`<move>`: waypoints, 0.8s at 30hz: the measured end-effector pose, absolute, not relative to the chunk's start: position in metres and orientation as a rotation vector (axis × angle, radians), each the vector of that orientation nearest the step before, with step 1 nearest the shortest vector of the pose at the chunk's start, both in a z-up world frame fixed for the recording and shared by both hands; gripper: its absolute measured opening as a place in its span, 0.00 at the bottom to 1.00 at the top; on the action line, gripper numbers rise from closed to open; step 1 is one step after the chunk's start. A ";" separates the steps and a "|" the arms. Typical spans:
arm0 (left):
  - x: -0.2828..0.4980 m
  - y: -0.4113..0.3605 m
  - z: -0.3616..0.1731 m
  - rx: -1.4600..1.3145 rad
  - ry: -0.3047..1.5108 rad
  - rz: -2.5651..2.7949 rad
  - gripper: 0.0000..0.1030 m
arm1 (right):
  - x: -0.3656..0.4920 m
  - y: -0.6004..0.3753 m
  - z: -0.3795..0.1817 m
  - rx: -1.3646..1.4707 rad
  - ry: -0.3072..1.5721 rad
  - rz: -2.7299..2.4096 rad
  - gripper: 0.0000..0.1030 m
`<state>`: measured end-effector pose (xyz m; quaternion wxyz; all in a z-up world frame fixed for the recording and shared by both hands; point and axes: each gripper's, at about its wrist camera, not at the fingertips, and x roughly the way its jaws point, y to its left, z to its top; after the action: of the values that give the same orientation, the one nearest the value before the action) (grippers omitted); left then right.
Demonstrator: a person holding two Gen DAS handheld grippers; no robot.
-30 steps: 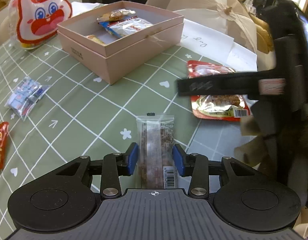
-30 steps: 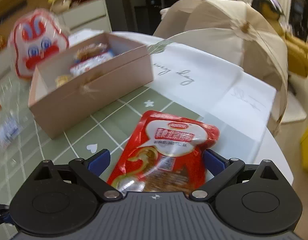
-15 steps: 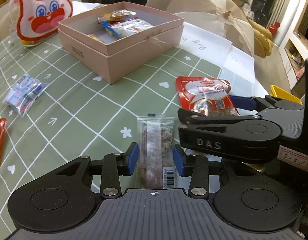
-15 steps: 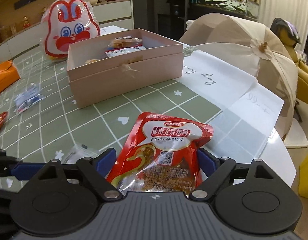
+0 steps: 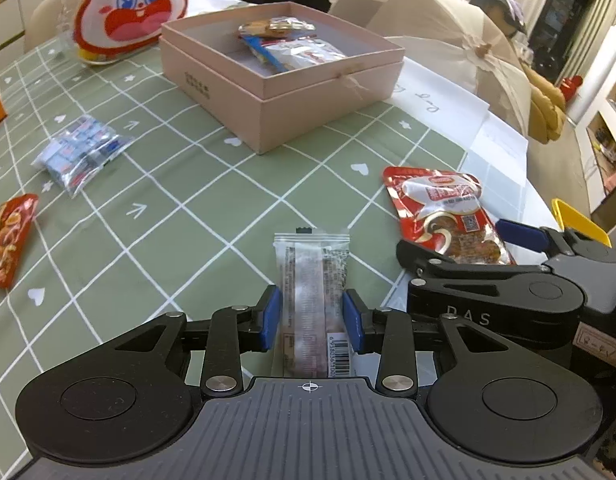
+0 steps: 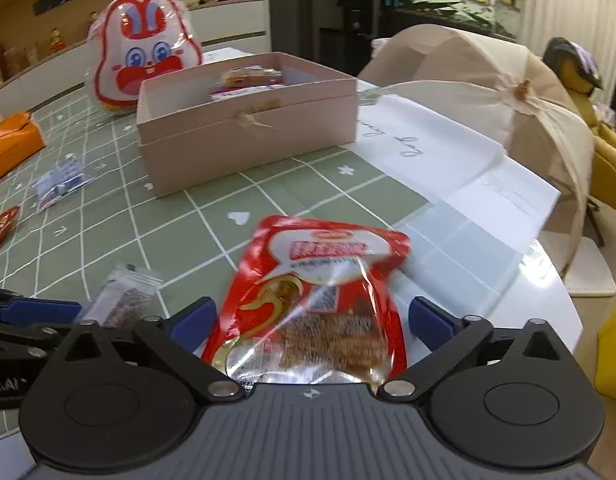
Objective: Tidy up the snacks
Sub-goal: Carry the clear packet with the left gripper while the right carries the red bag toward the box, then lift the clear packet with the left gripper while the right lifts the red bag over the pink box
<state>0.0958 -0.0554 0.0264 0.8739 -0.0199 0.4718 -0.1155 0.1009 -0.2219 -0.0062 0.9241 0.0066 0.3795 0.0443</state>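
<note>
Sorting snacks on a green checked worktop (image 5: pixel 155 216), a person works two sets of tongs at once, with the job judged only partly done. A few wrapped snacks already lie inside the open pink box (image 5: pixel 283 92) near the middle. The left tongs (image 5: pixel 311 318) are closing around a clear-wrapped bar (image 5: pixel 312 280) that lies flat between their blue pads, a sliver of gap on each side, so no pinch yet. The right tongs (image 6: pixel 312 322) are opening, spread wide to either side of a red pouch (image 6: pixel 320 296) near the worktop's edge; the pads stand clear of it. Left to collect: both of these, a small blue-and-white packet (image 5: pixel 81 152) and another red packet (image 5: pixel 7 240) at the far left.
</note>
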 end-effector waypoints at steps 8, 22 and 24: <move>0.093 -0.056 0.026 -0.067 0.974 -0.218 0.38 | 0.124 -0.218 -0.002 -0.007 0.842 0.124 1.00; 0.091 -0.053 0.025 -0.081 0.958 -0.232 0.38 | 0.117 -0.208 0.023 -0.074 0.868 0.214 0.53; 0.091 -0.054 0.025 -0.078 0.959 -0.229 0.38 | 0.117 -0.214 0.028 -0.046 0.890 0.235 0.49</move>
<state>0.0907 -0.0538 0.0255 0.8803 -0.0372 0.4601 -0.1098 0.1167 -0.2143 0.0278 0.8958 -0.0223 0.4292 0.1136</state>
